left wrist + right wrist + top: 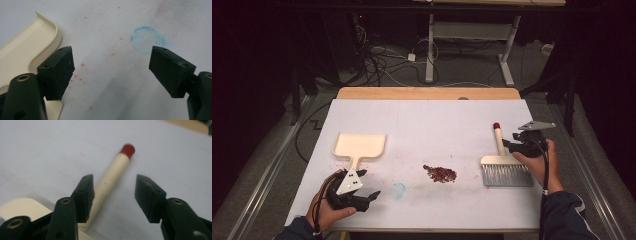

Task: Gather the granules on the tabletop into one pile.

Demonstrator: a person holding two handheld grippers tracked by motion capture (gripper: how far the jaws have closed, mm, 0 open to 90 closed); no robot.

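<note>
A cream dustpan (360, 144) lies flat on the white table (437, 120) at the left, its handle pointing toward me. My left gripper (371, 198) rests open just below that handle; in the left gripper view the left gripper (112, 65) has nothing between its jaws, and the dustpan (27, 50) sits beside its left jaw. A brush (506, 170) with grey bristles lies at the right. Its cream, red-tipped handle (112, 175) runs up between the jaws of my right gripper (113, 178), close against the left one, with a gap to the right one. A small pile of red bits (440, 173) sits mid-table.
A faint blue ring (147, 40) is drawn on the table ahead of the left gripper, with scattered red specks around it. A strip of bare wood (427, 93) shows at the table's far edge. Beyond it are a desk frame and cables on the floor.
</note>
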